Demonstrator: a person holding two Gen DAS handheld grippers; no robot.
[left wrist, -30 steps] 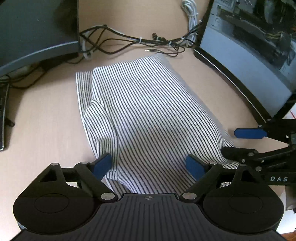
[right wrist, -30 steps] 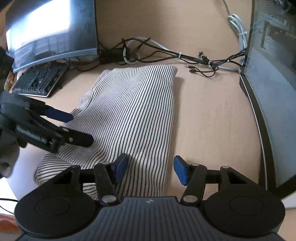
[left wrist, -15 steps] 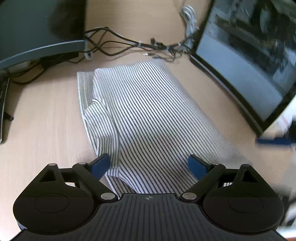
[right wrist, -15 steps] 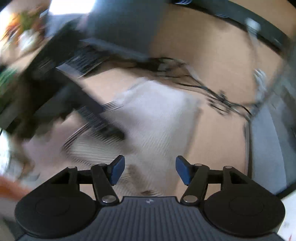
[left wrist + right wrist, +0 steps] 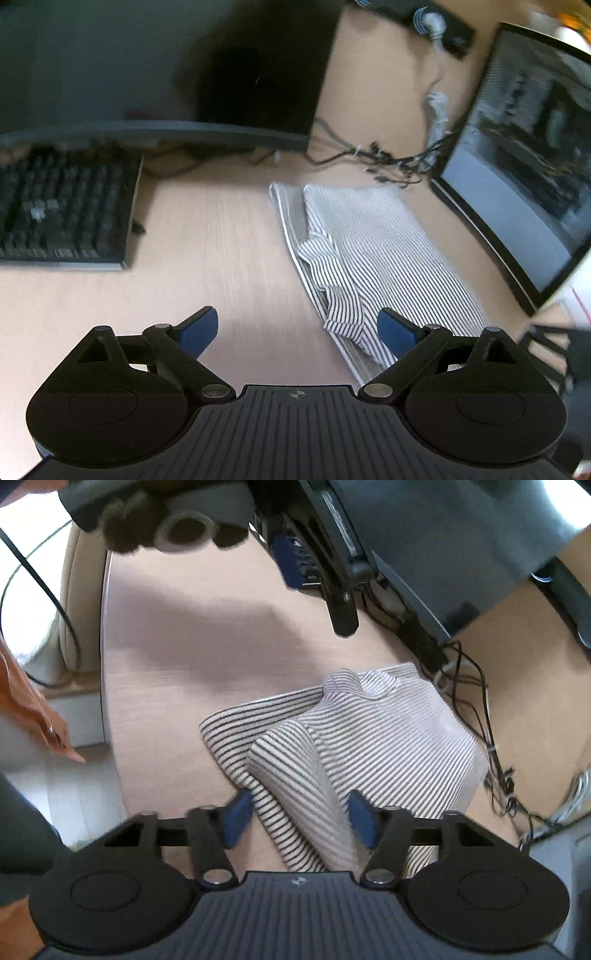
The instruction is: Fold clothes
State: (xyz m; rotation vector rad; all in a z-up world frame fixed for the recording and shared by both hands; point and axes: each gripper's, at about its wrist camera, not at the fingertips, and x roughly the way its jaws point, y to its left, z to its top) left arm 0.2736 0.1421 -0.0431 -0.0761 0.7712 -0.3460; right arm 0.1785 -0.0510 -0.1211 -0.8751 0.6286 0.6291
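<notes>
Left gripper (image 5: 295, 328): I see it spread, opening over bare desk (image 5: 229, 258).
Right gripper (image 5: 300, 818): closing around shirt (image 5: 354, 738) fold, pads not yet pressing.
Left view only: keyboard (image 5: 62, 214).

left wrist: looked down along its fingers, near the desk (image 5: 229, 236) | right wrist: rolled, close above | shared: striped garment (image 5: 373, 251) (image 5: 369, 731), cables (image 5: 388, 162) (image 5: 476, 701)

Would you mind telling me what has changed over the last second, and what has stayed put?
The left gripper swung off the striped garment toward the keyboard, its jaws opening over bare desk. The right gripper rolled and is closing around the garment's near edge. The garment stays folded in place.
</notes>
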